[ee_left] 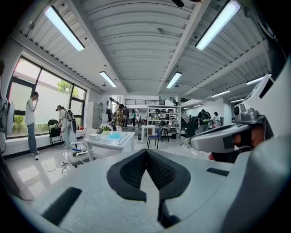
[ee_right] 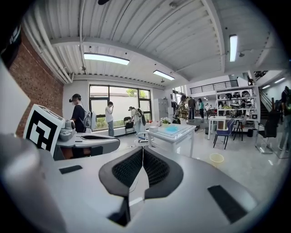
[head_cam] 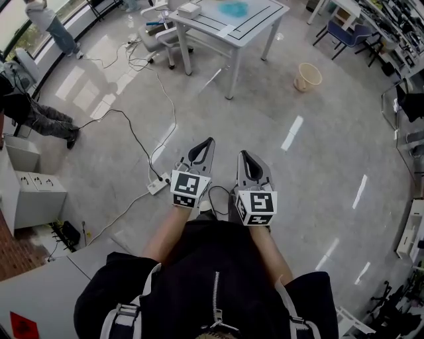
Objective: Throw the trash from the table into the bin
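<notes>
The left gripper and right gripper both have jaws together, empty, with the white worktop well ahead and the bin ahead to their right.

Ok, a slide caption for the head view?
Left gripper and right gripper shut, empty, facing the far table and bin.

The head view looks steeply down from above the person's chest, past the left gripper and right gripper to the floor, with the table far ahead and the bin far right. Each gripper view sits close behind its own jaws, facing almost level across the room. All three share that table; the right gripper view also takes in the bin
</notes>
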`<state>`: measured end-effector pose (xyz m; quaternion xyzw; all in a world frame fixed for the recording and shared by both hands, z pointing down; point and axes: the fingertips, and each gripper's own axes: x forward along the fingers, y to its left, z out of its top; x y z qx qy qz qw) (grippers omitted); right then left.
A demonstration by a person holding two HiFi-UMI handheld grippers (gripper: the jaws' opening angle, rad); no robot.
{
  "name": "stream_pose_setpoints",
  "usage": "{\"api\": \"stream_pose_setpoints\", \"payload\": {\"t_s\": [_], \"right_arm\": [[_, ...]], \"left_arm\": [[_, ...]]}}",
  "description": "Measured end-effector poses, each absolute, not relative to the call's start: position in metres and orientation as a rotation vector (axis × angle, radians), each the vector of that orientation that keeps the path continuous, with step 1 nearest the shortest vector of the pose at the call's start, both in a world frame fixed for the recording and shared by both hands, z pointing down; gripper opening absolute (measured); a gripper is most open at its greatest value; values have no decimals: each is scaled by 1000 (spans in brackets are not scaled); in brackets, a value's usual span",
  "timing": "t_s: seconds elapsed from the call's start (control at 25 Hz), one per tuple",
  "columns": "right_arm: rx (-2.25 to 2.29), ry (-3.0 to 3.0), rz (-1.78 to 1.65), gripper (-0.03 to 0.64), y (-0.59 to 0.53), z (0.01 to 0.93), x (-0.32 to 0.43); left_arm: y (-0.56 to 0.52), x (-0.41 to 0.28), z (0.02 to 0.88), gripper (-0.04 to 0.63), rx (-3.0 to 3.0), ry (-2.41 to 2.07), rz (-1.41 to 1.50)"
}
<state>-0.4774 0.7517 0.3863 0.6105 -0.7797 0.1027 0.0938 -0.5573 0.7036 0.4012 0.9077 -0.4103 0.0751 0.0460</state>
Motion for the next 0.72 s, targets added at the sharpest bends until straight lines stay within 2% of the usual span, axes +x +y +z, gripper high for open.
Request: {"api": "stream_pose_setpoints", "payload": {"t_s": [0.72], "right_arm": [[1623,-2452,317,11,612,374,-416]], "left_arm": [[576,-483,393,5,2692,-1352,285]]}}
